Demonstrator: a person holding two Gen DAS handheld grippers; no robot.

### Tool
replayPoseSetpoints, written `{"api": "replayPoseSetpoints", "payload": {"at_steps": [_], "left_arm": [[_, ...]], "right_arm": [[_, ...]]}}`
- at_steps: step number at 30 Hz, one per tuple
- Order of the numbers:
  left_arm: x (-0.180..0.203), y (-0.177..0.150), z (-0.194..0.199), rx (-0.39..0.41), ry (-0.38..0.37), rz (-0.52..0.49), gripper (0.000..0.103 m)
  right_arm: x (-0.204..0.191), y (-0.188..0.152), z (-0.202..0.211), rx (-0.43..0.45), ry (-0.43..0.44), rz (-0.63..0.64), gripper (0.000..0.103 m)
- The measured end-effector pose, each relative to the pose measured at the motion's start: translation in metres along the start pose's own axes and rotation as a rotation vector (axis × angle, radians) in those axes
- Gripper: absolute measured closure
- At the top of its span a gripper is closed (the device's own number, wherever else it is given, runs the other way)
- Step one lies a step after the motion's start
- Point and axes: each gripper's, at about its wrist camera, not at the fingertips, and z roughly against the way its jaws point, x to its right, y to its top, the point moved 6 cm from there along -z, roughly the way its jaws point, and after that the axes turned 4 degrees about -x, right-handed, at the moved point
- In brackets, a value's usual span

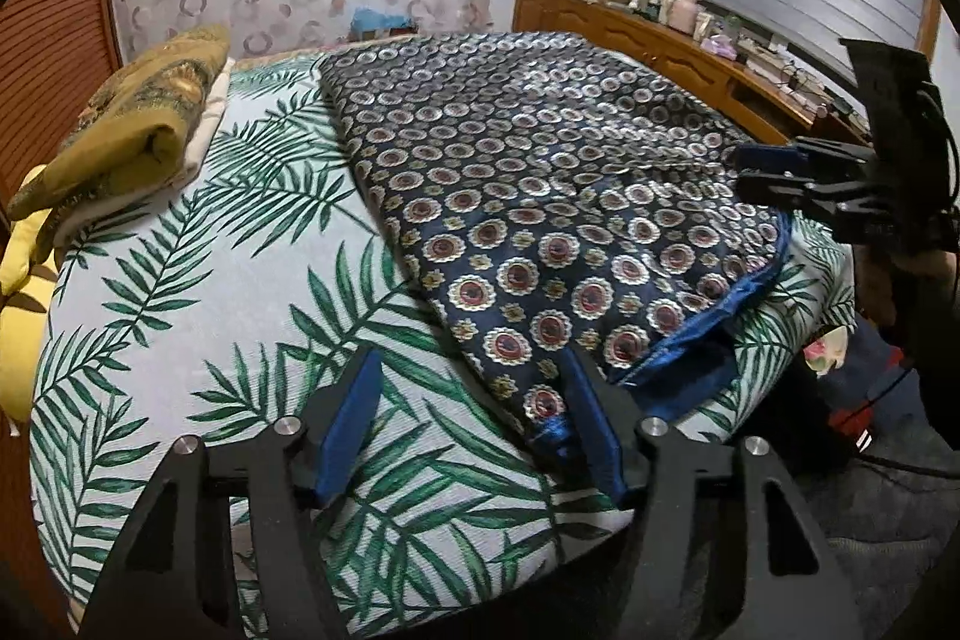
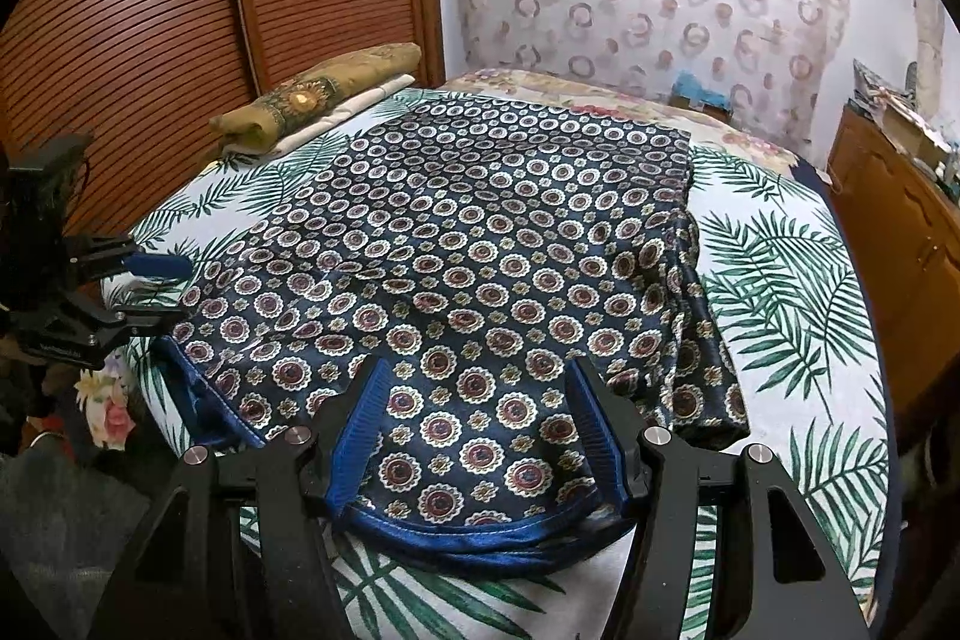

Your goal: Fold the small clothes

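The right wrist view showed the dark blue patterned garment (image 2: 480,280) lying spread across the palm-leaf bedspread (image 2: 798,280), its shiny blue hem (image 2: 480,538) curving along the near edge of the bed. From where I stood it looked like thin, satiny cloth: light, limp and rather slippery, the kind that slides off itself when folded and keeps no crease. I judged the hem band the best place to take it, since the doubled edge would give the pads something firmer to bite than the loose middle.

The right gripper (image 2: 480,430) hung over that near edge with its jaws apart, the cloth lying between them but not pinched. The left gripper (image 1: 474,418) was over the garment's near corner (image 1: 543,418), also standing open; one blue finger (image 1: 594,436) sat at the hem there, the other over bare bedspread, and nothing was clamped.

A folded olive-yellow cloth (image 2: 318,97) rested on a pale one at the far side by the slatted wardrobe door (image 2: 180,10), well apart from the garment.

I saw no basket or box on the bed. The wooden sideboard (image 1: 672,40) carried small clutter too blurred to name.
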Motion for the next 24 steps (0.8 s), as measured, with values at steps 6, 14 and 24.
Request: {"api": "replayPoseSetpoints", "payload": {"at_steps": [6, 14, 24], "left_arm": [[0.010, 0.002, 0.000, -0.006, -0.075, -0.020, 0.095], [0.016, 0.050, 0.034, 0.131, -0.092, -0.020, 0.099], [0.005, 0.113, 0.023, 0.204, -0.093, -0.001, 0.099]], "right_arm": [[-0.009, -0.004, -0.003, -0.011, 0.021, 0.012, 0.041], [-0.023, -0.012, -0.003, -0.031, 0.070, 0.033, 0.041], [-0.029, -0.012, 0.024, 0.018, 0.076, 0.047, 0.041]]}}
